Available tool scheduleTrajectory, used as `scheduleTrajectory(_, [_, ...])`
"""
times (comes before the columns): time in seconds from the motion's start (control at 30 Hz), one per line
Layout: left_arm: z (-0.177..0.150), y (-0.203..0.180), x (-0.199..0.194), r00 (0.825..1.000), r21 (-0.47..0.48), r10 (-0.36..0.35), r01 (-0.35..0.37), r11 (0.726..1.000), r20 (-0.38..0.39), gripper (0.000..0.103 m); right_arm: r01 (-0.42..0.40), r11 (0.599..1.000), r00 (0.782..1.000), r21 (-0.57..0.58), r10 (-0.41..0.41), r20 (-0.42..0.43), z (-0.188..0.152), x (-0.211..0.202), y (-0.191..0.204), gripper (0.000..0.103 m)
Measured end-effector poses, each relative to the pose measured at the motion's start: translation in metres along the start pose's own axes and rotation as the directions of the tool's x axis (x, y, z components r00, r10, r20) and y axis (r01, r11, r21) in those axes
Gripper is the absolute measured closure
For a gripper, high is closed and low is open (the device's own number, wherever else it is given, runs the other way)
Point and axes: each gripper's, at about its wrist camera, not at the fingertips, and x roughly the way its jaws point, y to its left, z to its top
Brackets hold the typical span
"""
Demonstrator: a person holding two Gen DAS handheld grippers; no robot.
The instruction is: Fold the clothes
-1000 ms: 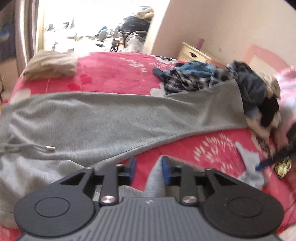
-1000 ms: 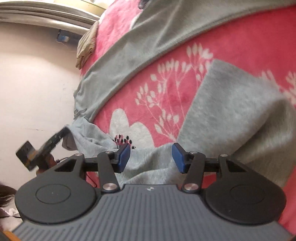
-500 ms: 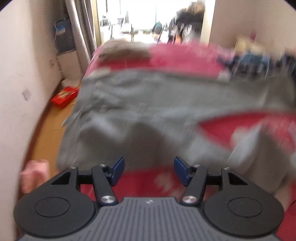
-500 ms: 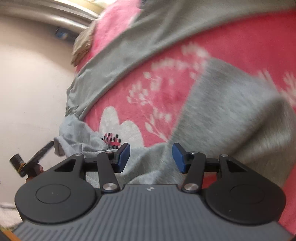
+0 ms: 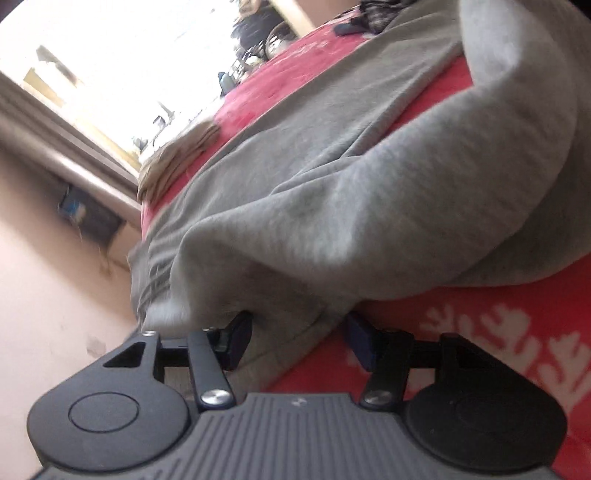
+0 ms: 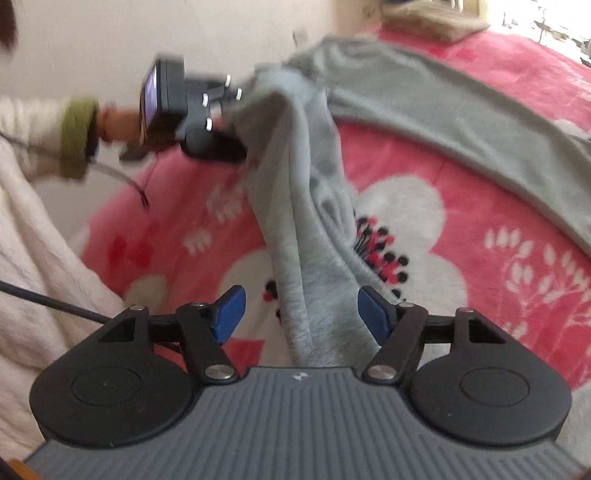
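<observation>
Up close in the left wrist view, the left gripper (image 5: pixel 297 338) is closing its fingers around a fold of the grey sweatpants (image 5: pixel 369 206) on the red bed (image 5: pixel 480 332). Right wrist view: the right gripper (image 6: pixel 299 312) fingers are opening, sweatpants fabric hanging loose between them.

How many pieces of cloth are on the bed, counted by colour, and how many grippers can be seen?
Grey garment: 1, the sweatpants
Beige folded cloth: 1
Red flowered blanket: 1
Grippers: 2, left gripper and right gripper
Total: 5
</observation>
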Motion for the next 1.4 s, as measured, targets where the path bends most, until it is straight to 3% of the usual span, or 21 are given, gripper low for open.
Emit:
scheduleTrajectory(0.03, [0.0,0.002,-0.001,1.0,0.0,-0.001,0.001,1.0,0.004,0.082,0.021,1.0,1.0,-0.003,-0.021,-0.017,0.0,0.005,-0.001,0.068])
scheduleTrajectory(0.07, [0.0,0.004,-0.002,1.0,-0.002,-0.001,0.001,1.0,0.007,0.086,0.041,0.999,0.999,0.007,-0.041,-0.024,0.001,0.005,-0.006,0.087])
scheduleTrajectory(0.1, [0.001,0.006,-0.007,1.0,-0.009,0.006,-0.006,1.0,0.018,0.089,0.057,0.997,0.998,0.042,-0.056,-0.019,0.003,0.0,-0.014,0.097])
scheduleTrajectory(0.23, [0.0,0.029,-0.036,0.999,-0.005,0.008,-0.007,1.0,0.044,0.091,0.116,0.972,0.987,0.206,-0.136,0.082,0.01,-0.04,-0.059,0.097])
scheduleTrajectory(0.43, [-0.007,0.059,-0.081,1.0,0.104,-0.002,0.0,0.995,0.027,0.091,0.133,0.917,0.96,0.377,-0.213,0.181,0.012,-0.075,-0.113,0.097])
scheduleTrajectory(0.6, [-0.016,0.064,-0.1,1.0,0.18,0.004,-0.001,0.984,-0.016,0.091,0.072,0.941,0.965,0.332,-0.15,0.215,0.015,-0.071,-0.107,0.097])
scheduleTrajectory(0.73, [-0.024,0.076,-0.116,0.999,0.233,-0.01,0.021,0.972,-0.046,0.091,-0.041,0.987,0.956,0.155,-0.006,0.293,0.017,-0.097,-0.077,0.097])
scheduleTrajectory(0.8, [-0.031,0.079,-0.117,0.997,0.257,-0.025,0.045,0.965,-0.079,0.093,-0.112,0.992,0.964,0.059,0.094,0.248,0.014,-0.099,-0.057,0.097])
scheduleTrajectory(0.83, [-0.034,0.079,-0.116,0.994,0.266,-0.034,0.06,0.962,-0.1,0.1,-0.149,0.989,0.965,0.013,0.143,0.219,0.012,-0.099,-0.048,0.097])
scheduleTrajectory(0.9, [-0.041,0.075,-0.108,0.983,0.264,-0.079,0.121,0.957,-0.165,0.099,-0.202,0.977,0.971,-0.063,0.208,0.122,0.005,-0.089,-0.029,0.097])
scheduleTrajectory(1.0, [-0.057,0.055,-0.092,0.97,0.309,-0.091,0.16,0.938,-0.227,0.091,-0.224,0.97,0.973,-0.098,0.216,-0.086,-0.015,-0.037,-0.006,0.094])
scheduleTrajectory(1.1, [-0.069,0.041,-0.083,0.95,0.313,-0.115,0.208,0.927,-0.291,0.084,-0.197,0.979,0.951,-0.05,0.178,-0.255,-0.039,0.021,0.003,0.086])
scheduleTrajectory(1.17, [-0.068,0.045,-0.089,0.953,0.294,-0.107,0.192,0.936,-0.282,0.083,-0.151,0.988,0.947,-0.005,0.143,-0.288,-0.046,0.033,0.004,0.082])
scheduleTrajectory(1.3, [-0.038,0.071,-0.099,0.976,0.168,-0.072,0.108,0.98,-0.204,0.076,-0.235,0.952,0.954,0.196,0.264,-0.143,-0.049,-0.007,-0.016,0.051])
scheduleTrajectory(1.4, [0.004,0.085,-0.103,0.993,0.046,-0.072,0.076,0.996,-0.097,0.07,-0.307,0.883,0.949,0.356,0.312,0.045,-0.055,-0.046,-0.044,0.046])
